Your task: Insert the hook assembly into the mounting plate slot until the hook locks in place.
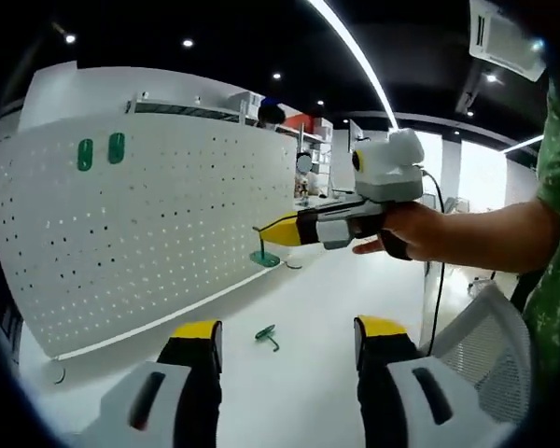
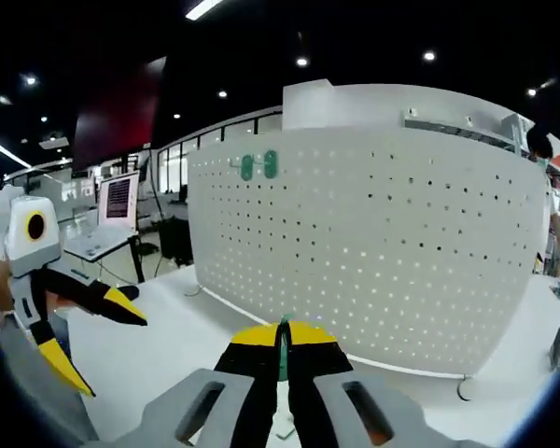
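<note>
Two grippers: I held one in each hand before the white pegboard (image 2: 373, 252), which stood upright on the white table (image 1: 289, 373).
Right gripper (image 2: 282, 347): its jaws were pressed together on a green hook (image 2: 282, 359), only a thin strip of which showed between the yellow tips.
Left gripper (image 1: 285, 338): its jaws stood apart, with nothing between them.
Spare hook (image 1: 267, 334): it lay loose on the table, well short of the board.
Mounted hooks (image 1: 100, 152): two green pieces sat side by side high on the board.
Step in hand: I judged this the carry, with the hook held clear of the board and not yet seated.
Next move: it called for bringing the hook square to a chosen hole, then pressing until it locked.
</note>
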`<state>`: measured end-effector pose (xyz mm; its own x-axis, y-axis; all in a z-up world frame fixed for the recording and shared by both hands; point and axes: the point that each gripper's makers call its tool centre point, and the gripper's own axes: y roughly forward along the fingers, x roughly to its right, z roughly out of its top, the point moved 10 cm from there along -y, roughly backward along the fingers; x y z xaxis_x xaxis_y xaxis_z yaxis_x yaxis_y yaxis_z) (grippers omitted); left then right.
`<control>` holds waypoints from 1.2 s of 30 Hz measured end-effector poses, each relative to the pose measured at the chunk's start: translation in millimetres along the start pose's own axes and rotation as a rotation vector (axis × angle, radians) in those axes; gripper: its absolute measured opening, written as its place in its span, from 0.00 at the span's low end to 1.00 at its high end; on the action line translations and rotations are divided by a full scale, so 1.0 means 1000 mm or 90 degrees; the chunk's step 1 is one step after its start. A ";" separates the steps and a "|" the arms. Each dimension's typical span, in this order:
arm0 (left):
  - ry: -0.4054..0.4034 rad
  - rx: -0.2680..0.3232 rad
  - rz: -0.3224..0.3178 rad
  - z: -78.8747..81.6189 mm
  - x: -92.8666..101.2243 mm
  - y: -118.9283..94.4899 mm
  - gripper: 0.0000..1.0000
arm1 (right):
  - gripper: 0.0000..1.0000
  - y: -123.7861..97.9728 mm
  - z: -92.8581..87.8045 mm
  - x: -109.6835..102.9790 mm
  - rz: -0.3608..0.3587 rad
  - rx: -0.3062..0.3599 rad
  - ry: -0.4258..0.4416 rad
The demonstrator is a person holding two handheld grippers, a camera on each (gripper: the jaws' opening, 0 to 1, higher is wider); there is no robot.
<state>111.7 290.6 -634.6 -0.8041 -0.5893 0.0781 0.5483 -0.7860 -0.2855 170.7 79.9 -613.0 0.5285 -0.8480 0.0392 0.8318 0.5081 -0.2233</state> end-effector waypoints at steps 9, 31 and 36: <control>0.014 0.006 -0.027 0.022 -0.013 -0.001 0.55 | 0.00 -0.026 0.022 -0.012 0.031 0.047 0.003; -0.105 0.053 -0.164 0.072 -0.036 -0.003 0.47 | 0.00 -0.067 0.059 -0.046 0.091 0.141 -0.045; -0.208 0.091 -0.233 0.077 -0.032 -0.005 0.40 | 0.00 -0.074 0.065 -0.050 0.102 0.164 -0.051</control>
<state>152.9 299.1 -561.8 -0.8480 -0.2800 0.4500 0.2882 -0.9562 -0.0520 94.0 94.9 -535.1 0.6595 -0.7447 0.1027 0.7470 0.6645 0.0214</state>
